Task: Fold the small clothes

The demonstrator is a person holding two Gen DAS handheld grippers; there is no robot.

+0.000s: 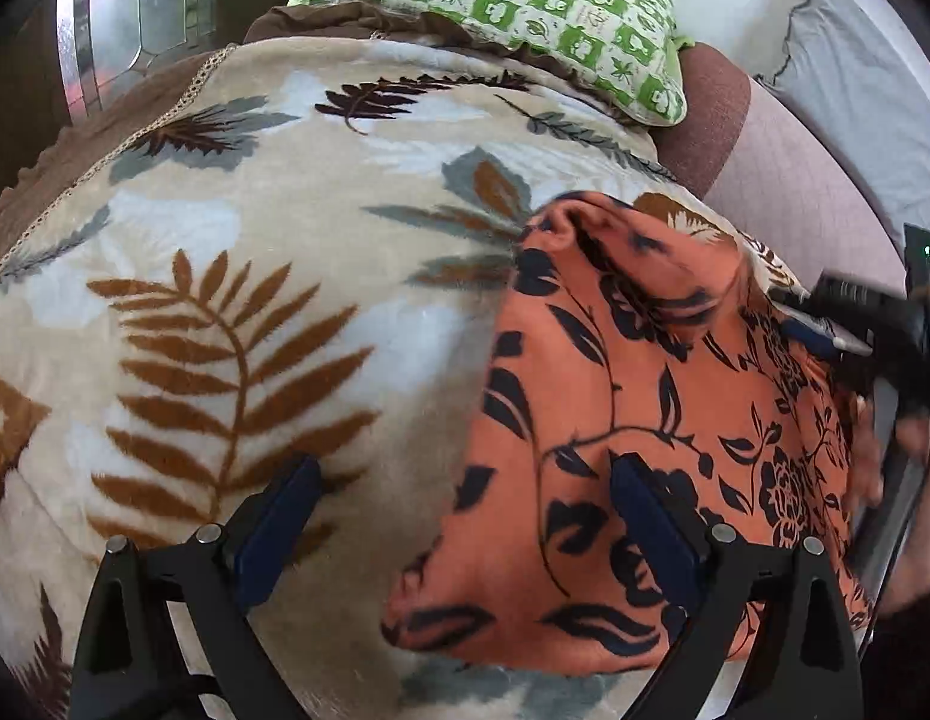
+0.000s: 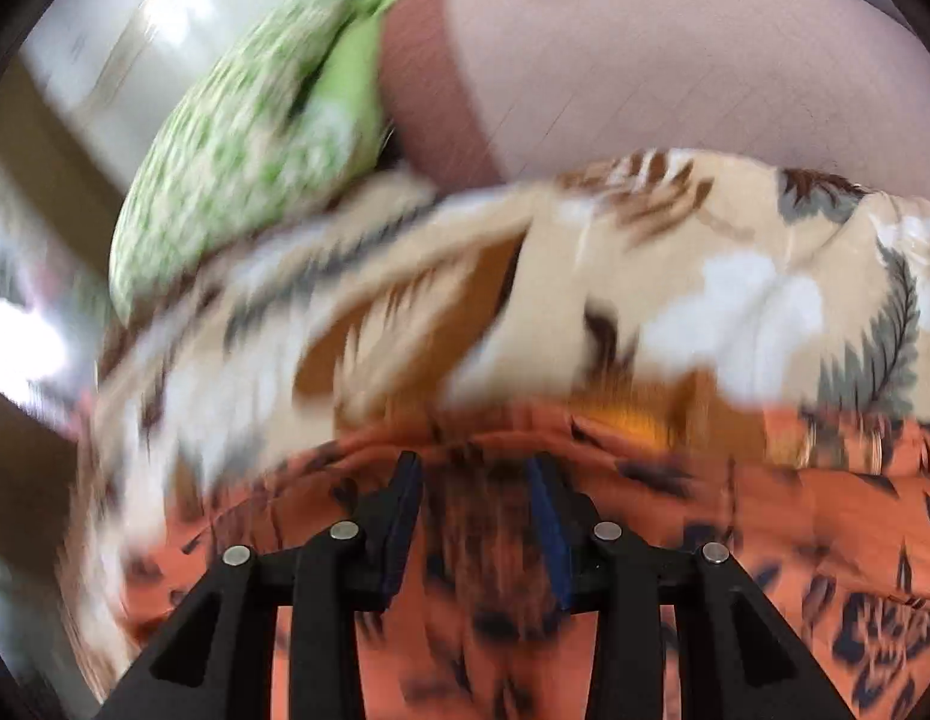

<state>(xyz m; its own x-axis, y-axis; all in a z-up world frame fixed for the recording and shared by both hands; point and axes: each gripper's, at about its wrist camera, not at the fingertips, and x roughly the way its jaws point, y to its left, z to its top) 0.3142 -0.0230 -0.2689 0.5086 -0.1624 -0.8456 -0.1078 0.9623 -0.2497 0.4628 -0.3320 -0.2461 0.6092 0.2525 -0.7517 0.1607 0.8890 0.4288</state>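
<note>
An orange garment with a black floral print (image 1: 633, 408) lies on a beige blanket with a leaf pattern (image 1: 225, 276). My left gripper (image 1: 465, 474) is open above the garment's left edge, one finger over the blanket, the other over the cloth. My right gripper shows at the right edge of the left wrist view (image 1: 849, 336), at the garment's right side. In the blurred right wrist view the right gripper (image 2: 474, 474) stands partly open over the orange garment (image 2: 765, 516), with cloth between its fingers; I cannot tell whether it grips it.
A green and white patterned pillow (image 1: 525, 6) lies at the far end of the blanket, also in the right wrist view (image 2: 237, 156). A brown and pink mattress edge (image 1: 765, 138) runs along the right. A metal-framed window (image 1: 135, 18) is at the far left.
</note>
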